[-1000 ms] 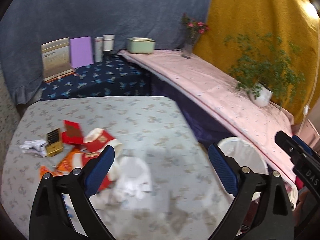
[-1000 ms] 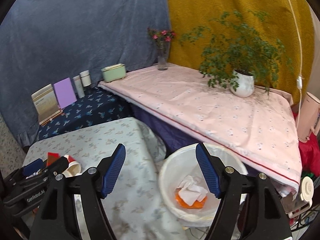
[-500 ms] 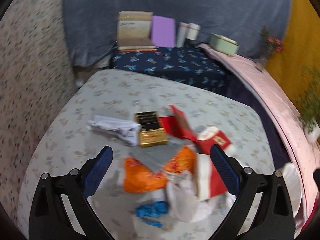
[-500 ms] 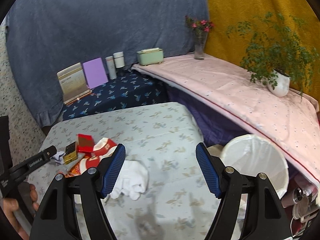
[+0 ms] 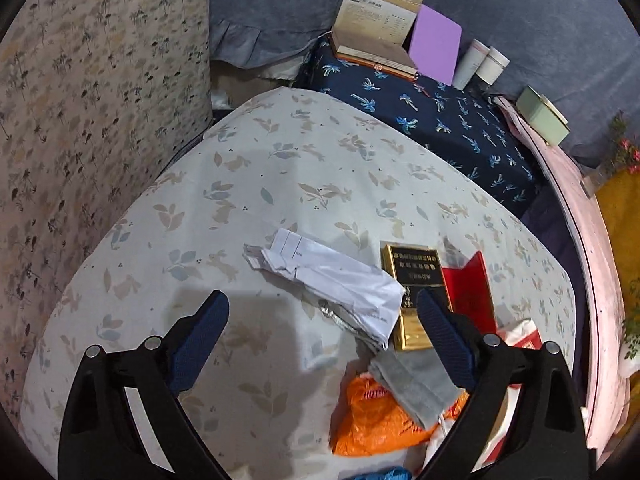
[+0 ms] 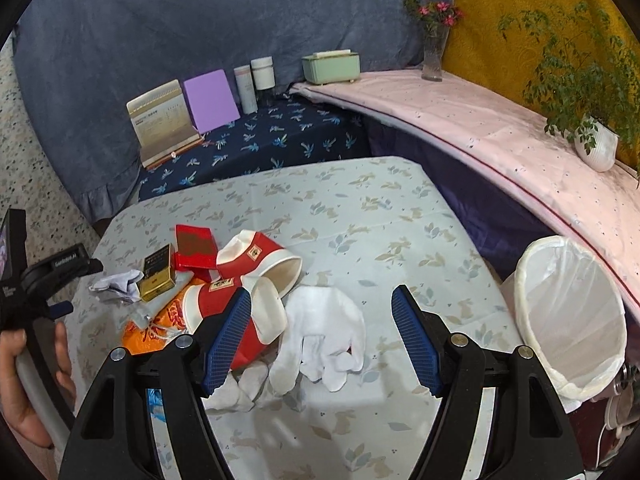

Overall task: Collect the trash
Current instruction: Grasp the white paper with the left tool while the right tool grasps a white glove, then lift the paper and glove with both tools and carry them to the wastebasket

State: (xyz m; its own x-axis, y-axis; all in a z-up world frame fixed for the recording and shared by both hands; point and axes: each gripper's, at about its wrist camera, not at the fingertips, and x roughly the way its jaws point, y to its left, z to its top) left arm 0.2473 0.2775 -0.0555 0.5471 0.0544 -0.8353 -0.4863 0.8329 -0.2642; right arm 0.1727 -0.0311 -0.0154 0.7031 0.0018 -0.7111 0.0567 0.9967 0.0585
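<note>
A heap of trash lies on the leaf-print table (image 5: 280, 168). In the left wrist view, crumpled white paper (image 5: 332, 276), a gold-black box (image 5: 414, 288), a red box (image 5: 472, 292), a grey pouch (image 5: 416, 384) and an orange bag (image 5: 372, 416) lie there. My left gripper (image 5: 320, 332) is open and empty just above the white paper. In the right wrist view, my right gripper (image 6: 322, 336) is open and empty over a white glove (image 6: 324, 336), beside red paper cups (image 6: 260, 264). The white-lined bin (image 6: 572, 312) stands at the table's right.
A dark blue shelf (image 6: 256, 140) behind the table holds a book stand (image 6: 160, 120), a purple card (image 6: 210, 100) and two white jars (image 6: 256, 80). A pink-covered counter (image 6: 480, 120) carries a green box (image 6: 330, 65), a flower vase (image 6: 433, 52) and a potted plant (image 6: 592, 136).
My left gripper swung left from the bin side to over the white paper. My right gripper swung from above the bin to over the white glove. Both stayed open.
</note>
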